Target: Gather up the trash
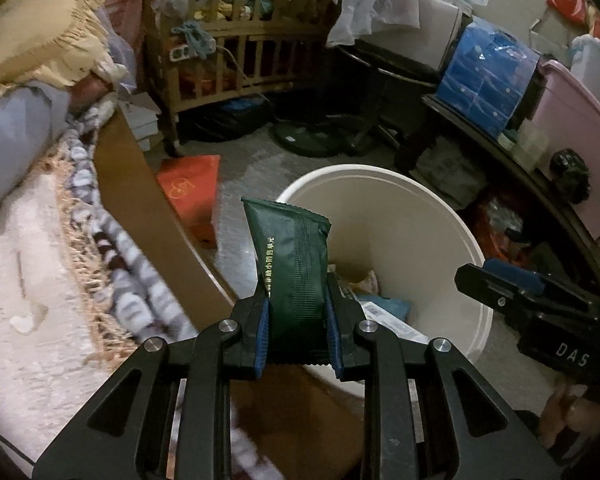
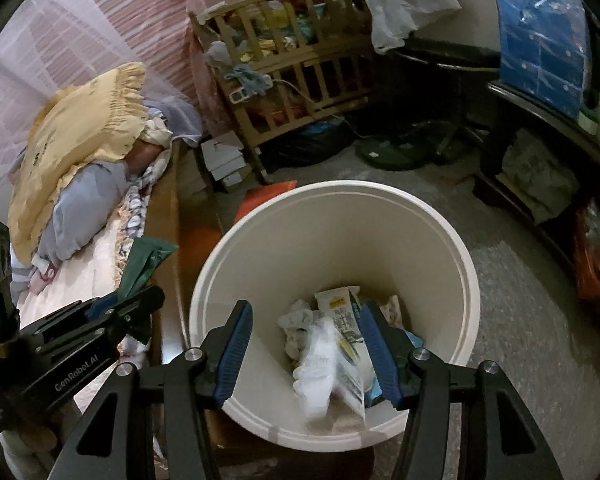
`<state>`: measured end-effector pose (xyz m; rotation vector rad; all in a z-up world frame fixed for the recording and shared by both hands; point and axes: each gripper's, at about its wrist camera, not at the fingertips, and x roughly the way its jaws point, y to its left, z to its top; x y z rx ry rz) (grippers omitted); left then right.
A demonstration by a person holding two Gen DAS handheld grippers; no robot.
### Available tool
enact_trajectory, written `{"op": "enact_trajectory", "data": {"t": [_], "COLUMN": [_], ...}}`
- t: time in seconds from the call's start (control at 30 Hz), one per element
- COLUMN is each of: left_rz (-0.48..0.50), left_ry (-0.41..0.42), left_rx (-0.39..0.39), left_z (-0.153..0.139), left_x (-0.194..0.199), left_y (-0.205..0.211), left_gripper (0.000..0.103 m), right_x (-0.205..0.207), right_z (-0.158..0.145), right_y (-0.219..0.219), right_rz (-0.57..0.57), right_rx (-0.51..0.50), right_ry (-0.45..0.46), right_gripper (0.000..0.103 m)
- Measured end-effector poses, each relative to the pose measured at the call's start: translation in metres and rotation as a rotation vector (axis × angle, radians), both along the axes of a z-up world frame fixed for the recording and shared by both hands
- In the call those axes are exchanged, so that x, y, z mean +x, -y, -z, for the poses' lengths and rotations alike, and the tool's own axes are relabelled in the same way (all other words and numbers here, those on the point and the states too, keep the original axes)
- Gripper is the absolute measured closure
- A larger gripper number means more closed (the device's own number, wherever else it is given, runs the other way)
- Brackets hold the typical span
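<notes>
Left gripper clamps green wrapper upright between pads, at bin's 9 o'clock rim, beside bed. Right gripper spread wide over bin, nothing between fingers. White blurred wrapper in bin mouth above trash pile at bottom.

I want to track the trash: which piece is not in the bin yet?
The dark green wrapper, clamped in the left gripper beside the white bin; the other pieces lie inside.
</notes>
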<state>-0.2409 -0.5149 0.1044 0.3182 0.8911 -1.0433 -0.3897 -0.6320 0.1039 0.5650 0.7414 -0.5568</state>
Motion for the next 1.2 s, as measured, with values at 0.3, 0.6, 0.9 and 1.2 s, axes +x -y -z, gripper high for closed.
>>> {"op": "enact_trajectory", "data": {"t": [0.3, 0.6, 0.9, 1.2], "left_rz": [0.043, 0.037, -0.088, -0.158], "left_ry": [-0.100, -0.086, 0.022, 0.116], "left_rx": [-0.031, -0.051, -0.068, -0.108], "left_z": [0.013, 0.008, -0.013, -0.043], "left_x": [-0.002, -0.004, -0.001, -0.006], "left_y": [0.015, 0.009, -0.026, -0.068], "left_gripper": [0.079, 0.045, 0.045, 0.045], "right_x": [-0.008, -0.010, -0.005, 0.004], "right_z": [0.006, 0.012, -0.005, -0.031], "right_y": [0.012, 0.009, -0.015, -0.049], "right_rz": [0.039, 0.049, 0.016, -0.017], "right_rx": [0.031, 0.044, -0.032, -0.118], "right_ry": [0.002, -0.010, 0.017, 0.062], "right_gripper": [0.049, 0.046, 0.042, 0.040]}}
